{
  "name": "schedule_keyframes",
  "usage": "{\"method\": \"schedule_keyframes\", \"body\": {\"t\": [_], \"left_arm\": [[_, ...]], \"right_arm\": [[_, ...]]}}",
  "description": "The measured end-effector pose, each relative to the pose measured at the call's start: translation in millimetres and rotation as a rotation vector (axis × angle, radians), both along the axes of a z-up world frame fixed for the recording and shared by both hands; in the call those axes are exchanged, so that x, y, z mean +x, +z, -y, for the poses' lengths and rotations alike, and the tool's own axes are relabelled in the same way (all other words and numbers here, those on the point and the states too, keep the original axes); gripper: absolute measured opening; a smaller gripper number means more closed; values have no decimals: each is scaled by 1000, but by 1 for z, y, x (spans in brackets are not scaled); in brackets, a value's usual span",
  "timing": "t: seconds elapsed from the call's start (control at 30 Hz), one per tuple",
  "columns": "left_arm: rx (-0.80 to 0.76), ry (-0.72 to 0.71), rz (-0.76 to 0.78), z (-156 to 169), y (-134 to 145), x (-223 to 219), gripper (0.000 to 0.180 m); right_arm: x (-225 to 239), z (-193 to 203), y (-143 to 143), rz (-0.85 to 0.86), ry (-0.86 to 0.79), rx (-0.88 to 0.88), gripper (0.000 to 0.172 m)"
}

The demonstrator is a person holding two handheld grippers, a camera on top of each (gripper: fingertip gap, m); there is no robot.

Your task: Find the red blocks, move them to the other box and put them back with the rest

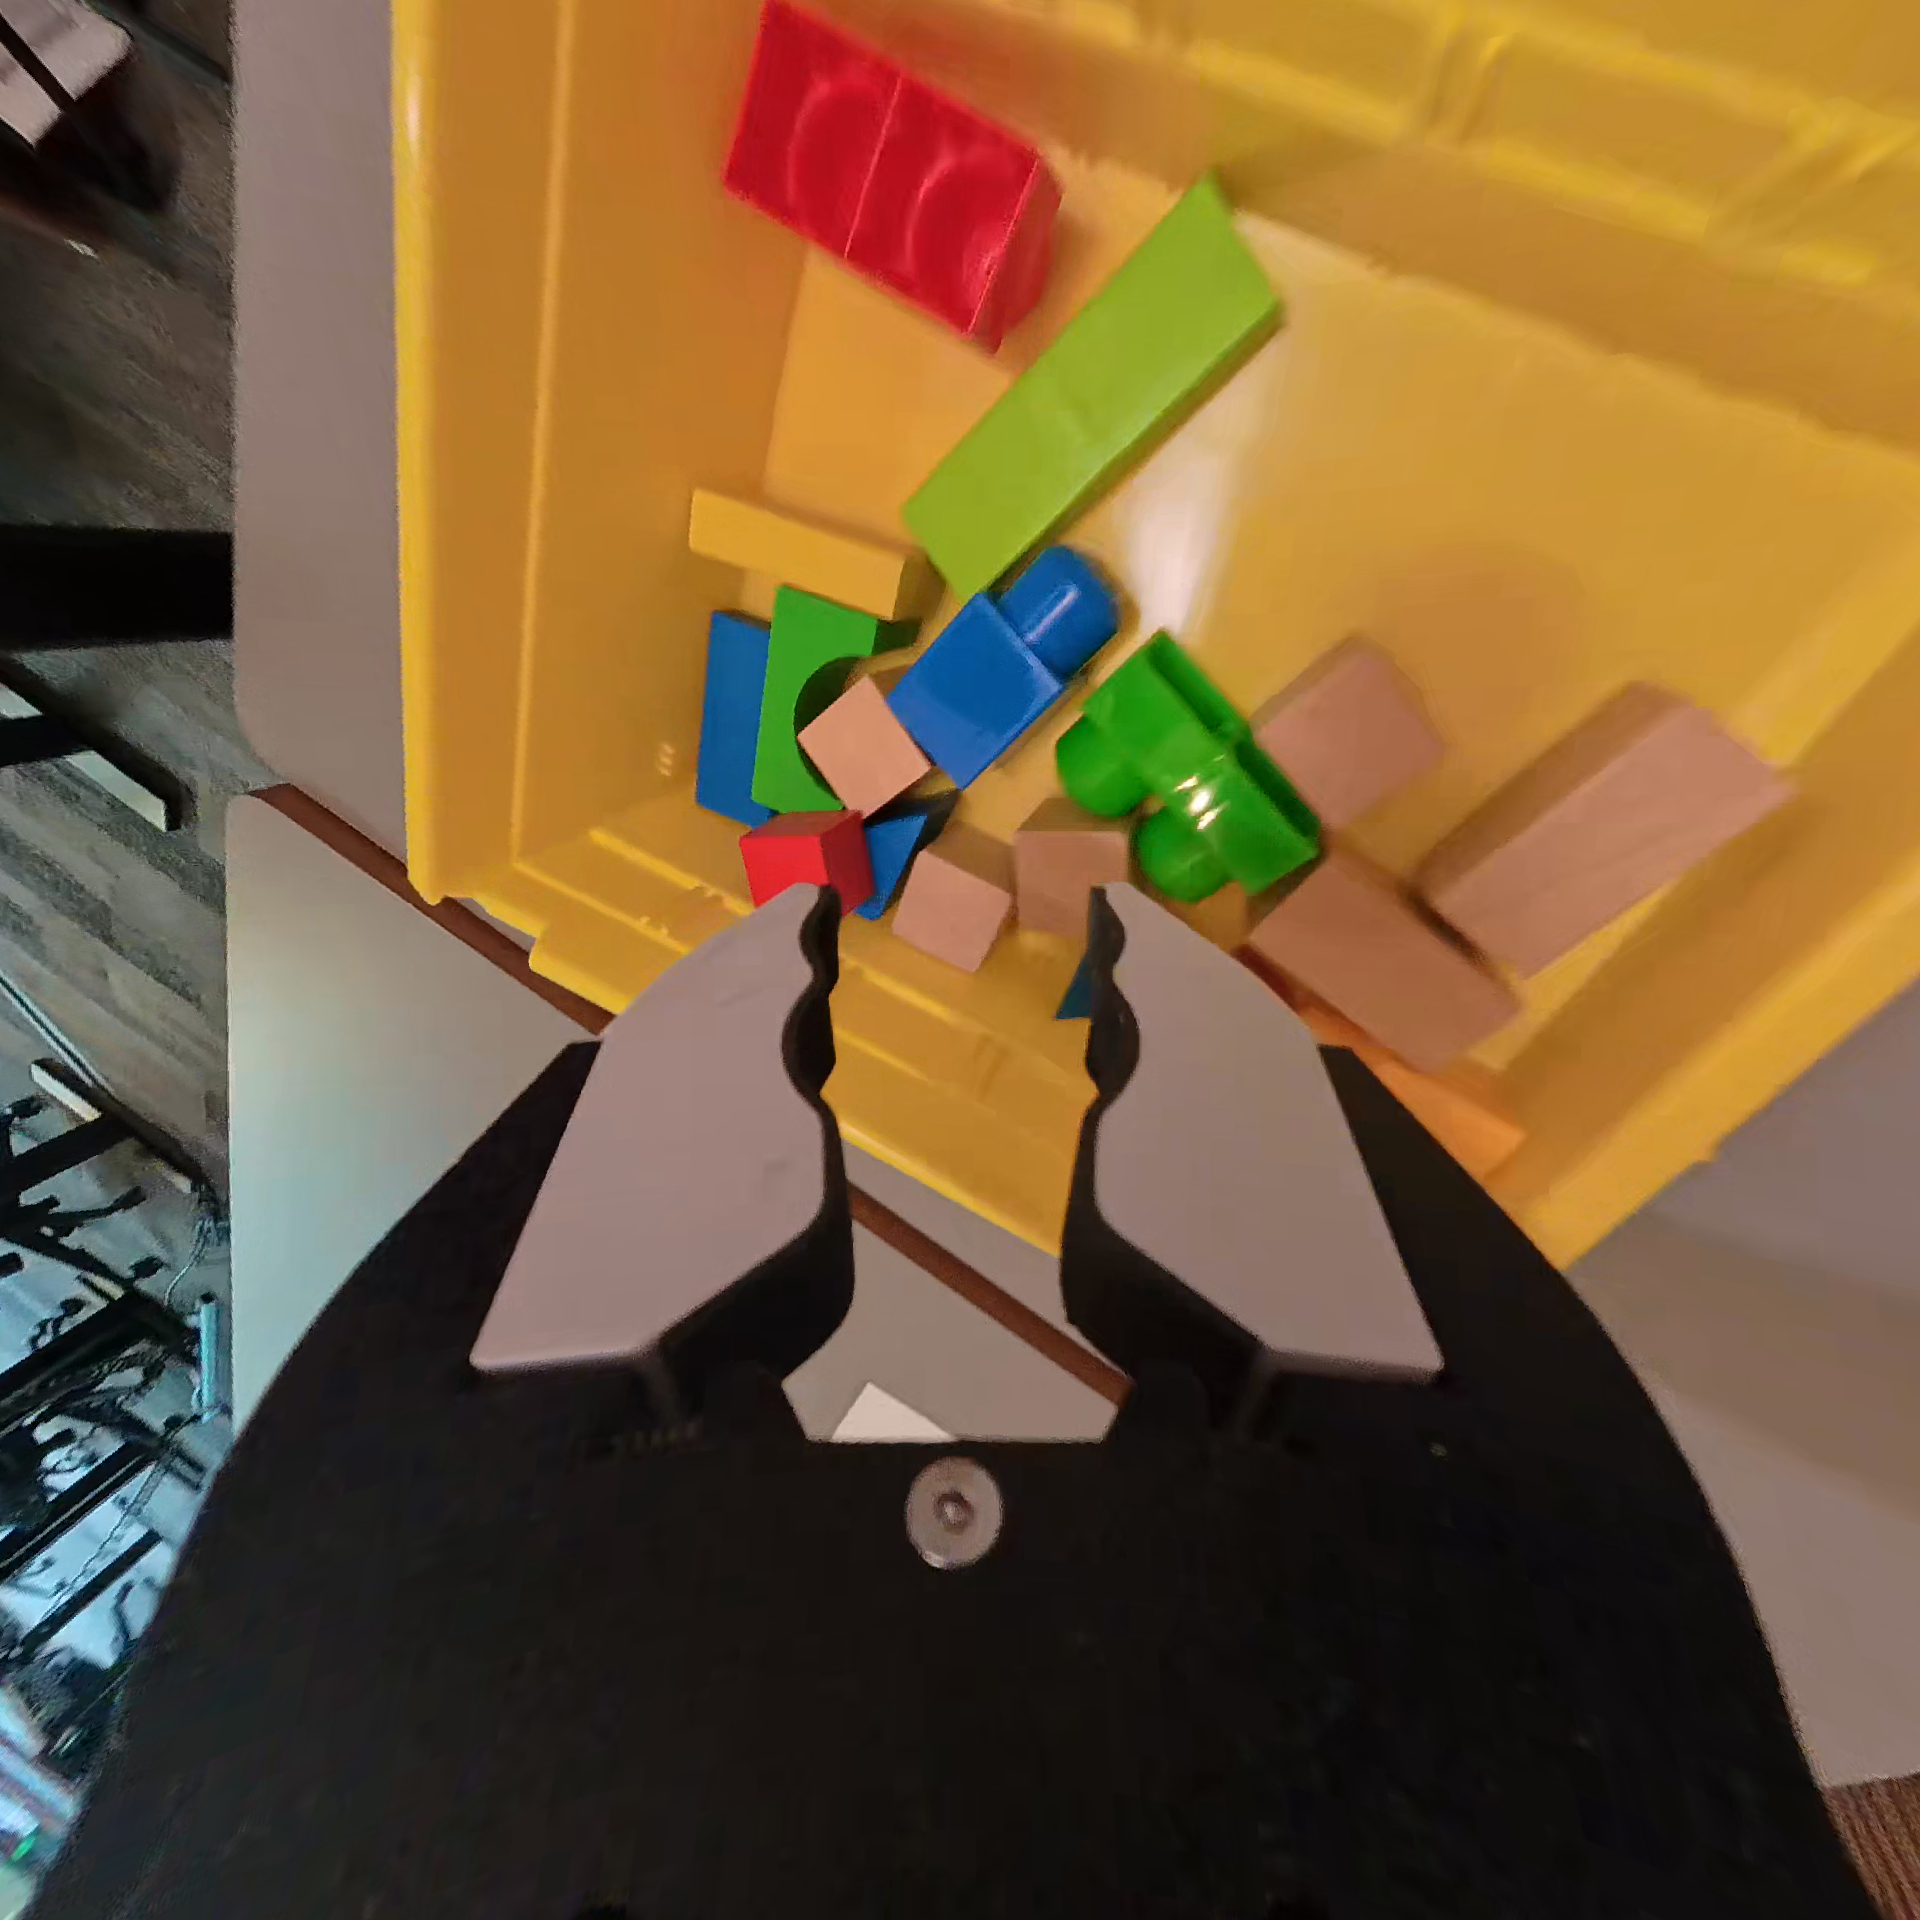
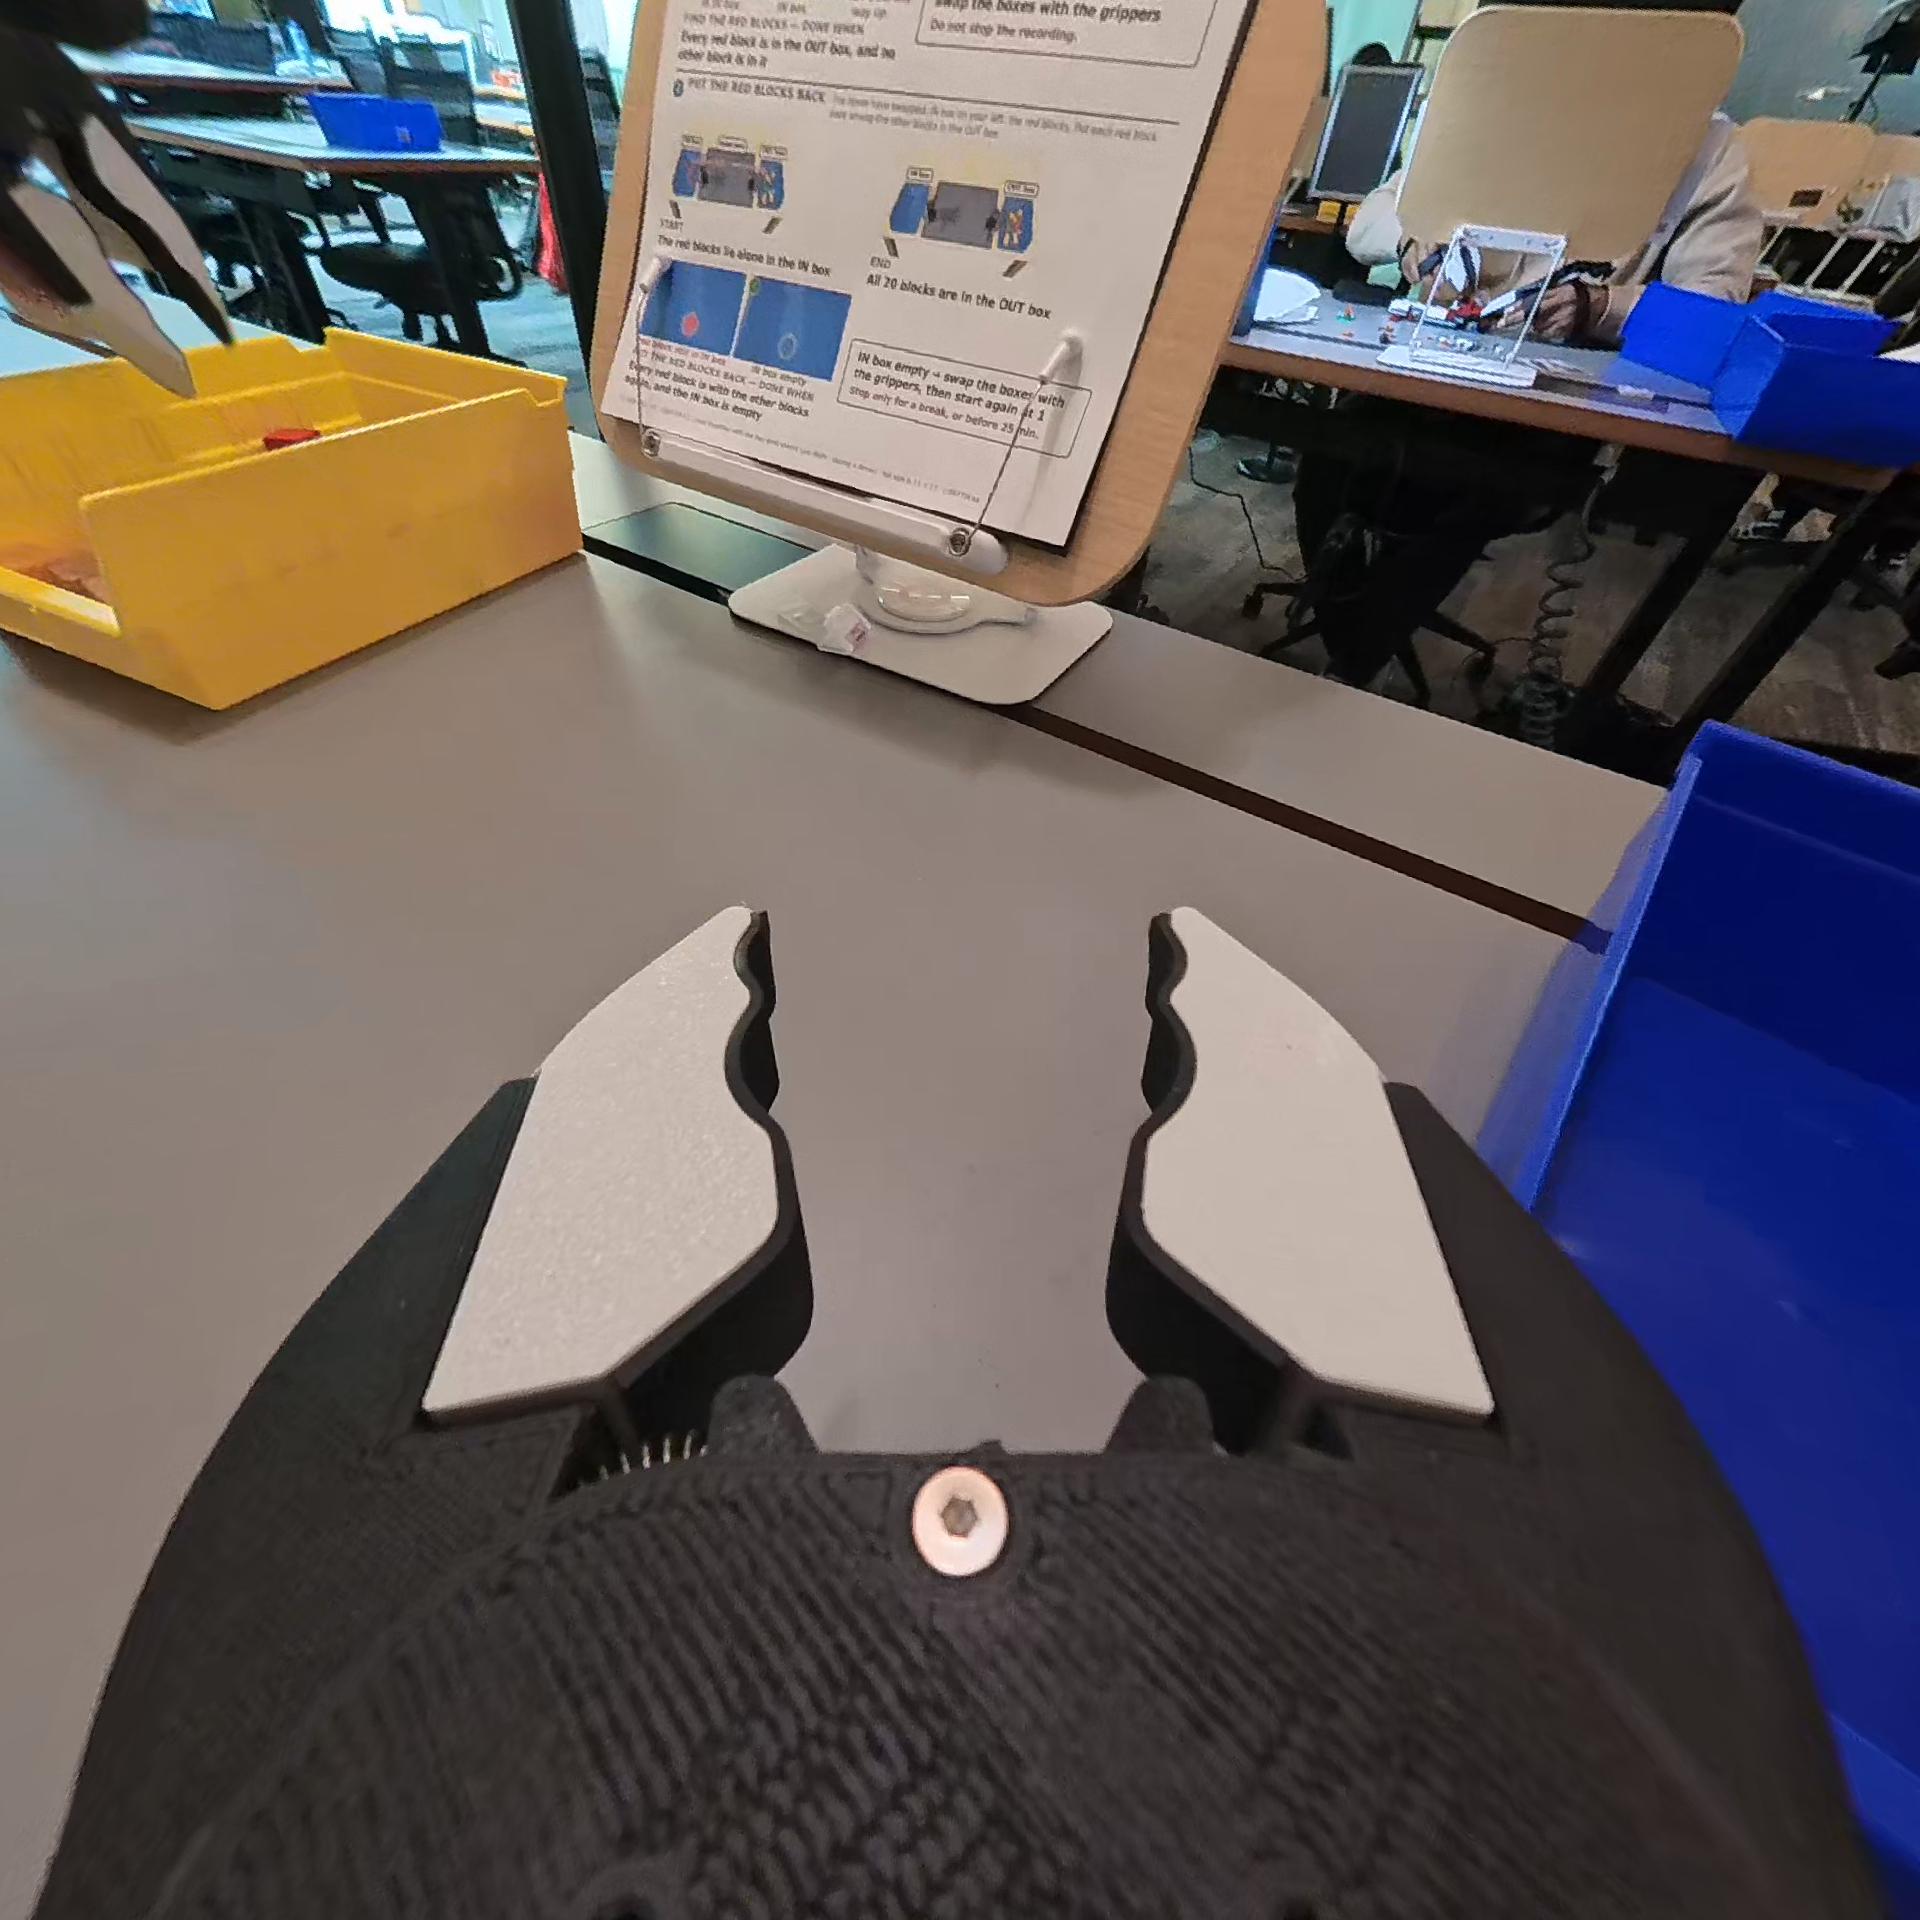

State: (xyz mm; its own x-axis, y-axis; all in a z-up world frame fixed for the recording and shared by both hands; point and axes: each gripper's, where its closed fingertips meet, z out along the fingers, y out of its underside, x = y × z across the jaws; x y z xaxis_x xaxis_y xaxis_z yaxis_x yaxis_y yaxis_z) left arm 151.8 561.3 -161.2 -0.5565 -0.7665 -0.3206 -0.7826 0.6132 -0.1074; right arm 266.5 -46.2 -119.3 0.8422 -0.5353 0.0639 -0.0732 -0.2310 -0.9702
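My left gripper [image 1: 961,909] is open above the near end of the yellow box [image 1: 478,520]; its pads press on nothing. A small red cube [image 1: 805,857] lies just past its left fingertip [image 1: 800,914]. A large red studded brick [image 1: 894,166] lies at the box's far end. Green, blue, yellow and plain wooden blocks lie between them. The right wrist view shows the yellow box [image 2: 312,561] at far left with a red block [image 2: 291,436] inside and the left gripper [image 2: 206,358] above it. My right gripper [image 2: 961,935] is open over the grey table [image 2: 520,883].
A blue box [image 2: 1745,1091] stands at the right edge, next to my right gripper. An instruction board on a white stand [image 2: 914,260] is at the table's back. A person works at another table [image 2: 1558,260] behind. A dark seam [image 2: 1299,800] crosses the table.
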Motion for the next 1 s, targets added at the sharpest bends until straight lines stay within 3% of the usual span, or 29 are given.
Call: {"method": "schedule_keyframes", "body": {"t": [0.3, 0.53, 0.8, 1.0], "left_arm": [[92, 12, -182, -47, -34, 17, 40], [118, 14, -306, -57, -49, 21, 38], [233, -42, -338, -67, -54, 29, 29], [324, -80, -423, -71, -58, 24, 32]], "right_arm": [[5, 4, -13, -24, -20, -30, 69], [6, 3, -16, -28, -24, -43, 69], [5, 2, -16, -18, -19, -55, 68], [4, 4, -14, -18, -18, -39, 68]]}}
